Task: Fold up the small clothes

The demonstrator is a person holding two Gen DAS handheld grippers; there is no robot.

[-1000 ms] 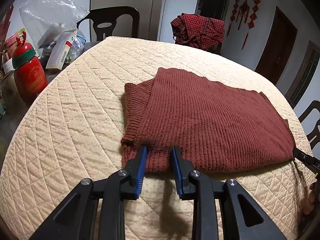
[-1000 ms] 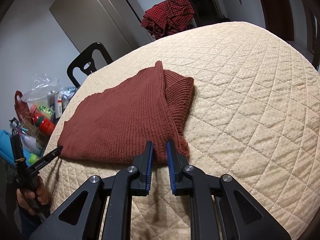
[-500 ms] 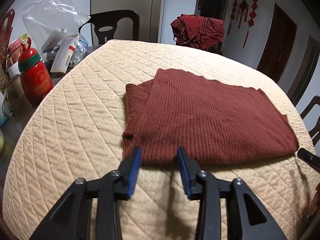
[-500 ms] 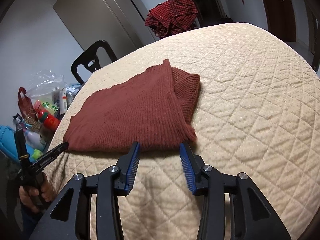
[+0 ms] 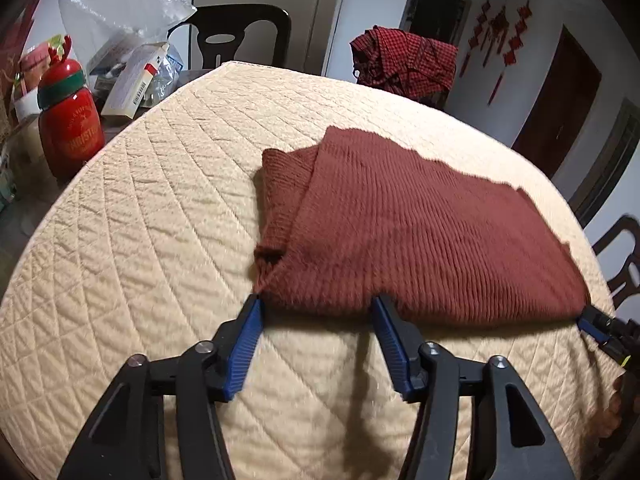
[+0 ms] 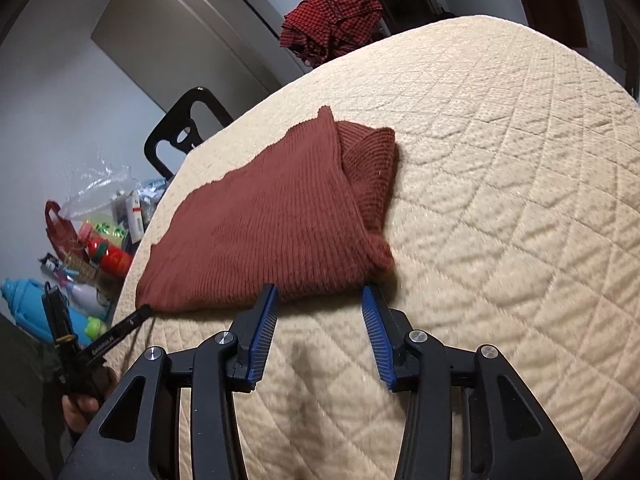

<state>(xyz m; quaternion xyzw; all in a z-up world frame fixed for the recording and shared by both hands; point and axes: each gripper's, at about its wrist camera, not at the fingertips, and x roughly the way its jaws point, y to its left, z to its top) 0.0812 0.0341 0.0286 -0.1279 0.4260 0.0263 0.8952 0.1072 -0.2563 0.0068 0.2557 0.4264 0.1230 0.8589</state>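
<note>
The left gripper (image 5: pixel 318 306) is spreading its fingers at the near edge of the folded sweater (image 5: pixel 404 232), pinching nothing. The sweater is lying flat on the counter (image 5: pixel 160 216). The right gripper (image 6: pixel 320 294) is spreading its fingers too, holding nothing.

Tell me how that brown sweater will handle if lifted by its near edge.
The sweater is probably floppy: the ribbed knit lies limp and flat on the quilt. Its folded layers would likely slide apart and unfold. It looks thick, so perhaps heavyish for its size.
</note>
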